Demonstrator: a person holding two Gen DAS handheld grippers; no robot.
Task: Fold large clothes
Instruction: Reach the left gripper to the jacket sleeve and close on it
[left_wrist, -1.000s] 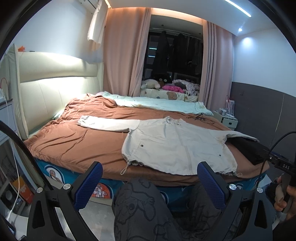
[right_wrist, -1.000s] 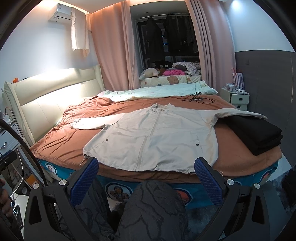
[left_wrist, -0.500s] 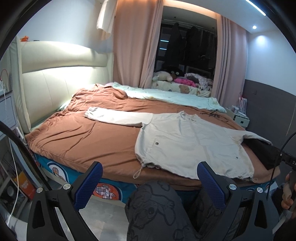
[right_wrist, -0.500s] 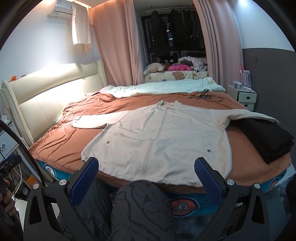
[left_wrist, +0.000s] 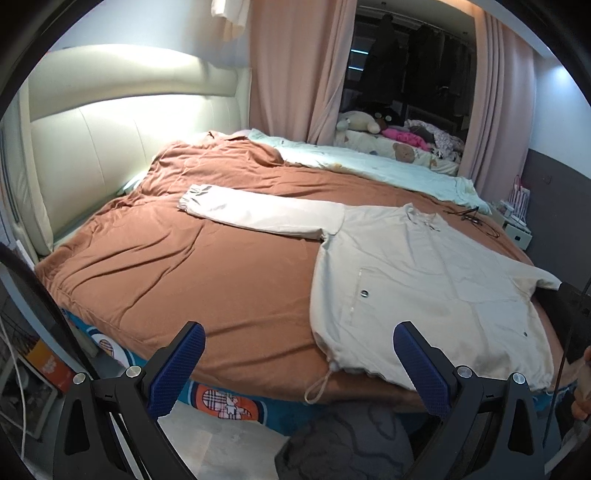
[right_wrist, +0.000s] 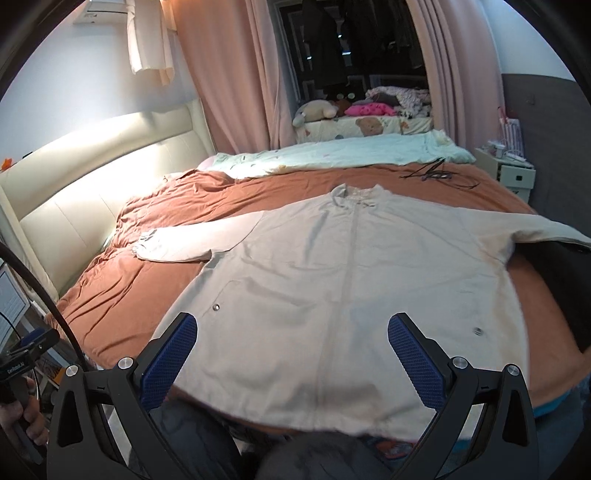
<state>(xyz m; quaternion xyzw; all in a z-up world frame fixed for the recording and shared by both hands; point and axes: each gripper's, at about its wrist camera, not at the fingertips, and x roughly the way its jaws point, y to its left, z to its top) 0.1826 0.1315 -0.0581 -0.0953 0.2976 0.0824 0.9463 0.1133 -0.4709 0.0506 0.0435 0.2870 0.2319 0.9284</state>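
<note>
— Facing the bed (left_wrist: 221, 280), what lies before you?

— A cream jacket (right_wrist: 343, 280) spread flat, front up, on the rust-brown cover, one sleeve (left_wrist: 258, 212) stretched toward the headboard (left_wrist: 110, 147), the other lying over a black folded pile (right_wrist: 561, 280).

— And your grippers?

— My left gripper (left_wrist: 299, 358) is spread wide, holding nothing, near the hem's drawstring (left_wrist: 317, 387). My right gripper (right_wrist: 291, 354) is equally wide and empty, over the hem at the bed's edge.
</note>
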